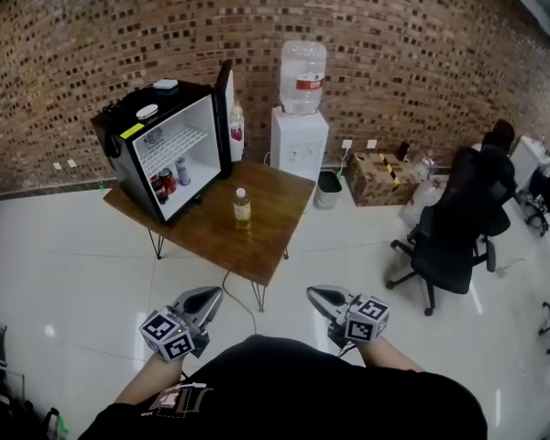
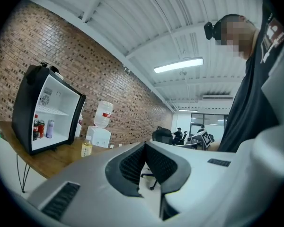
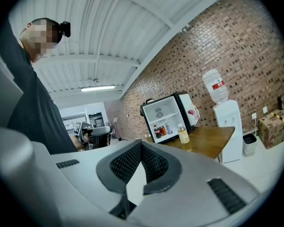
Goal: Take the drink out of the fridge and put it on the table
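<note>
A small black fridge [image 1: 165, 145] stands open on the wooden table [image 1: 266, 236], with cans [image 1: 162, 183] on its lower shelf. A bottle of yellow drink [image 1: 242, 207] stands upright on the table in front of the fridge; it also shows as the bottle [image 2: 86, 148] and the bottle [image 3: 183, 134]. Both grippers are held low, close to the person's body and well away from the table. My left gripper [image 1: 212, 298] is shut with nothing in it. My right gripper [image 1: 317, 295] is shut and empty too.
A water dispenser [image 1: 301, 117] stands against the brick wall behind the table. A bin [image 1: 328, 189] and boxes [image 1: 376, 177] sit to its right. Black office chairs [image 1: 463, 223] stand at the right, and white tiled floor lies between me and the table.
</note>
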A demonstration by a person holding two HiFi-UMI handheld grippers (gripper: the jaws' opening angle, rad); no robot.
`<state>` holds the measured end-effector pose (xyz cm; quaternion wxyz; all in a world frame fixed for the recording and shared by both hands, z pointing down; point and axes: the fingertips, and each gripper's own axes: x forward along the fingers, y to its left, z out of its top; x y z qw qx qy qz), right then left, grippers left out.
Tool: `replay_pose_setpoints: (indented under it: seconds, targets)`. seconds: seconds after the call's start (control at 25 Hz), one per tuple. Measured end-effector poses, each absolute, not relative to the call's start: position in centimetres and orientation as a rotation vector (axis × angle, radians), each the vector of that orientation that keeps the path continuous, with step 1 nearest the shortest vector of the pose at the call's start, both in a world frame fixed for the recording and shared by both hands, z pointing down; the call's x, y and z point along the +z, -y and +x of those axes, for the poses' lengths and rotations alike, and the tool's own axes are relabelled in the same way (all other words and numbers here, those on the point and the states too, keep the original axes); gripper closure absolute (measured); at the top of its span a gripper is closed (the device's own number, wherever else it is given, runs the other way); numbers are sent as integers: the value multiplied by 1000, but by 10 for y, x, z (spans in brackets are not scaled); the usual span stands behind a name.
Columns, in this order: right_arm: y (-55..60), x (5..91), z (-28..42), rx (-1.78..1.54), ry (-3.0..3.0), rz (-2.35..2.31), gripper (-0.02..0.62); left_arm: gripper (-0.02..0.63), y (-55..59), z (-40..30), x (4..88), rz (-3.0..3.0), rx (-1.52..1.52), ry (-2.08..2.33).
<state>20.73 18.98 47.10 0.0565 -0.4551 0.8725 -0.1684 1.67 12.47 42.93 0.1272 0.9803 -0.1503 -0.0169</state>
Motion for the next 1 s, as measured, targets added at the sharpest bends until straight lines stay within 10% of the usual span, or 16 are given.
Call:
replay_pose_setpoints:
  seconds: [1.0]
  targets:
    - [-174,468,198,-452,-2721,-1428,606,614,-112,5,433,2846,-62,416]
